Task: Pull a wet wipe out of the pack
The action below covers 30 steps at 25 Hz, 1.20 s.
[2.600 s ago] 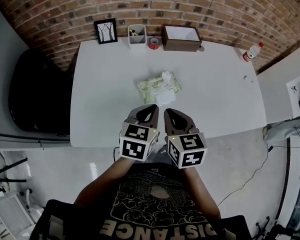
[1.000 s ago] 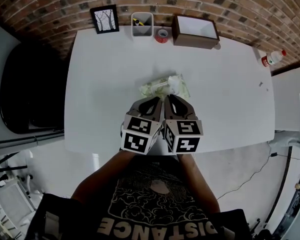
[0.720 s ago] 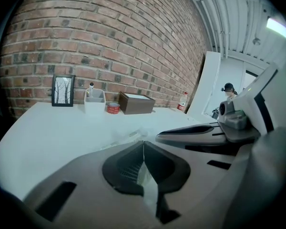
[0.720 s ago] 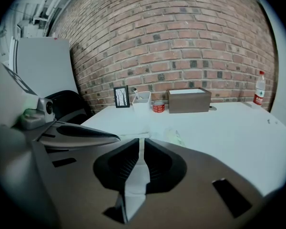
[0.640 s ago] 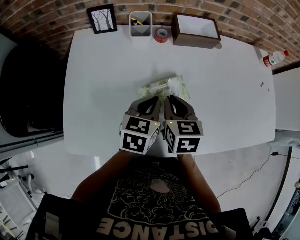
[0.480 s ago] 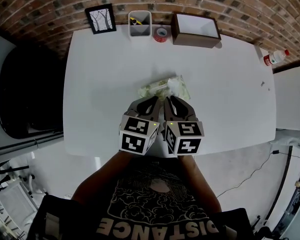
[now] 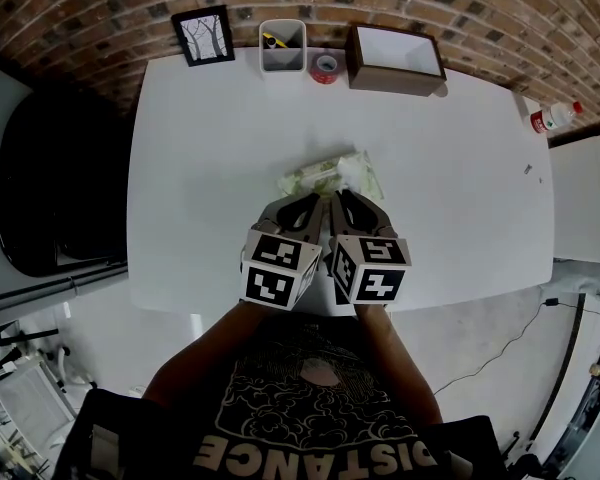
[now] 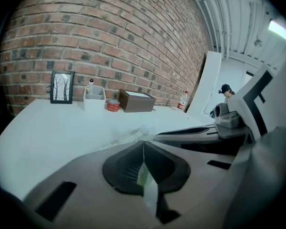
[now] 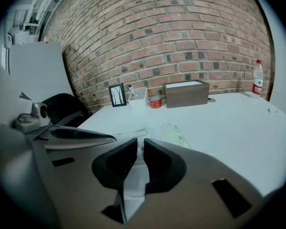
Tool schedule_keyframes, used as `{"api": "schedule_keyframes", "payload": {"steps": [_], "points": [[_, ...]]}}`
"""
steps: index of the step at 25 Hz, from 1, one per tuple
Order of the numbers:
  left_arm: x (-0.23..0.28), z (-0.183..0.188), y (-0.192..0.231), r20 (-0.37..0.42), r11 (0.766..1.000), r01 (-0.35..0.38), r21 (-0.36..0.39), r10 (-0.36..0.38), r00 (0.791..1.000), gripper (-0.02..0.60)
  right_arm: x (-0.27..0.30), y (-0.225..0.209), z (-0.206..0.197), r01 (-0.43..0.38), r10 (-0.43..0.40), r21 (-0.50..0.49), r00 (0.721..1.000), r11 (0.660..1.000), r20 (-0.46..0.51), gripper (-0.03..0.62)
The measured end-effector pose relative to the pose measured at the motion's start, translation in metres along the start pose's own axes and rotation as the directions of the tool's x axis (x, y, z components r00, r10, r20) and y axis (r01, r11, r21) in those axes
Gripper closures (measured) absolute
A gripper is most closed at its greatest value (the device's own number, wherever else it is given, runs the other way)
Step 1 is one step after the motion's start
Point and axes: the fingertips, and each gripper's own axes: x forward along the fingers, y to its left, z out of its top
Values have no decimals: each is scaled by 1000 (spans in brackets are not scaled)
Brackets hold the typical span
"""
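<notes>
The pale green wet wipe pack (image 7: 323, 174) lies near the middle of the white table (image 7: 200, 168), with a white tuft at its right end. Both grippers sit side by side at the pack's near edge. My left gripper (image 7: 310, 201) is shut, with a thin green-white strip of the pack (image 8: 144, 175) between its jaws. My right gripper (image 7: 341, 198) holds a white wet wipe (image 9: 133, 185) pinched between its nearly closed jaws. Beyond those jaws the right gripper view shows the pack (image 9: 179, 135) again.
Along the brick wall stand a framed picture (image 7: 203, 35), a white pen holder (image 7: 282, 46), a red tape roll (image 7: 325, 66) and a brown box (image 7: 394, 59). A bottle (image 7: 552, 118) stands at the far right corner. A black chair (image 7: 50, 168) is left of the table.
Since 2.6 s ago both grippers have moved forward onto the pack's near edge and come closer together. Over the last second they have barely moved.
</notes>
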Motion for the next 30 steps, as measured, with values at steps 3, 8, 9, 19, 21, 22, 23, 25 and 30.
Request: {"api": "schedule_keyframes", "payload": {"steps": [3, 8, 9, 19, 21, 22, 23, 25, 30], "points": [[-1, 0, 1, -1, 1000, -5, 4, 5, 1000, 568, -1, -2, 0, -1, 1, -7, 1000, 1000, 4, 568], [-4, 0, 0, 5, 1000, -13, 11, 13, 1000, 568, -1, 2, 2, -16, 16, -24, 1000, 1000, 17, 576], [-5, 0, 0, 7, 1000, -15, 13, 15, 1000, 568, -2, 2, 2, -17, 17, -25, 1000, 1000, 21, 576], [-15, 4, -3, 30, 1000, -16, 19, 16, 999, 568, -11, 7, 9, -15, 16, -30, 999, 999, 50, 577], [-17, 6, -4, 37, 1000, -15, 23, 14, 999, 568, -13, 8, 11, -13, 15, -29, 998, 999, 59, 577], [-18, 6, -5, 39, 1000, -14, 24, 13, 999, 568, -15, 9, 11, -12, 14, -28, 998, 1000, 64, 577], [-19, 6, -5, 41, 1000, -13, 26, 12, 999, 568, -16, 9, 12, -12, 13, -28, 997, 1000, 70, 577], [-21, 7, -5, 46, 1000, -13, 28, 12, 999, 568, -18, 10, 14, -12, 14, -30, 997, 999, 77, 577], [-26, 10, -7, 59, 999, -11, 35, 9, 998, 568, -24, 13, 17, -9, 12, -37, 996, 999, 94, 577]]}}
